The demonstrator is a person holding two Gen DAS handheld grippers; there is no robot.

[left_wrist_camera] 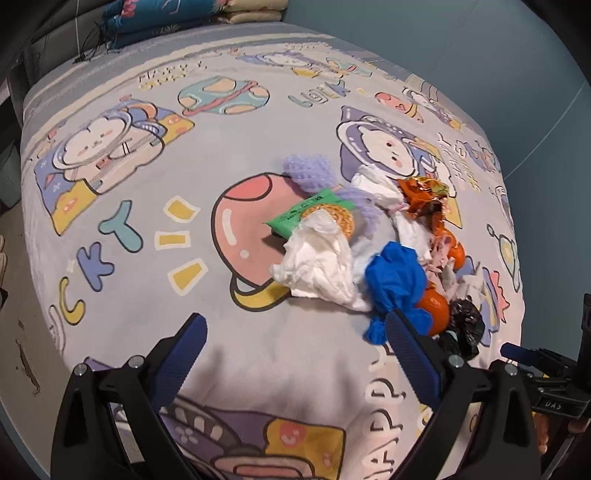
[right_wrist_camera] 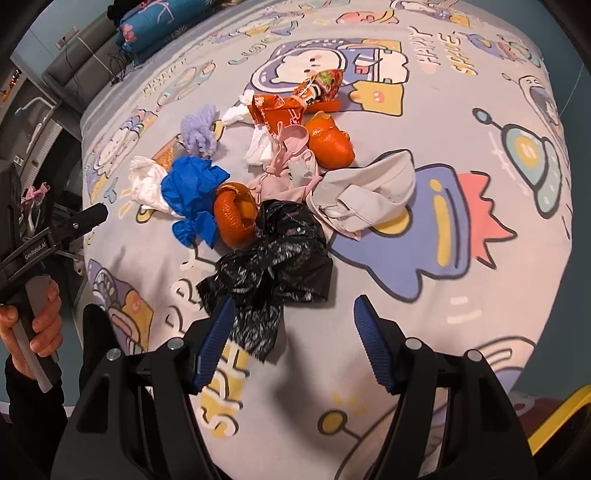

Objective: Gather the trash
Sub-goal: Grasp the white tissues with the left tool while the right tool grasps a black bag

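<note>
Printed across the grey cartoon-astronaut bed sheet [right_wrist_camera: 424,332]: "HAPPY SPACE", repeated in several places. Readable on the left hand-held gripper [left_wrist_camera: 295,328] as seen from the right wrist view: "GenRobot.AI"; on the right hand-held gripper [right_wrist_camera: 293,314], at the right edge of the left wrist view: "DAS". Small dark print on the flat green paper packet [left_wrist_camera: 301,216], too small to read.

Heaped near the middle of the bed, the trash: two orange mandarin peels [right_wrist_camera: 236,218], one crumpled blue plastic glove [right_wrist_camera: 194,195], one crumpled black plastic bag [right_wrist_camera: 273,266], one shiny orange-red foil wrapper [right_wrist_camera: 284,110], one lilac foam fruit net [right_wrist_camera: 197,131], several crumpled white tissues [left_wrist_camera: 317,262], one pale cloth face mask [right_wrist_camera: 369,199], plus pink scraps.

Left hand-held gripper held wide open and empty, just near of the pile, blue glove beside its right finger. Right hand-held gripper likewise open, gripping nothing, black bag's near end just beside its left finger.

At the bed's far end, folded floral bedding [left_wrist_camera: 173,18]; teal wall [left_wrist_camera: 443,33] on the right
</note>
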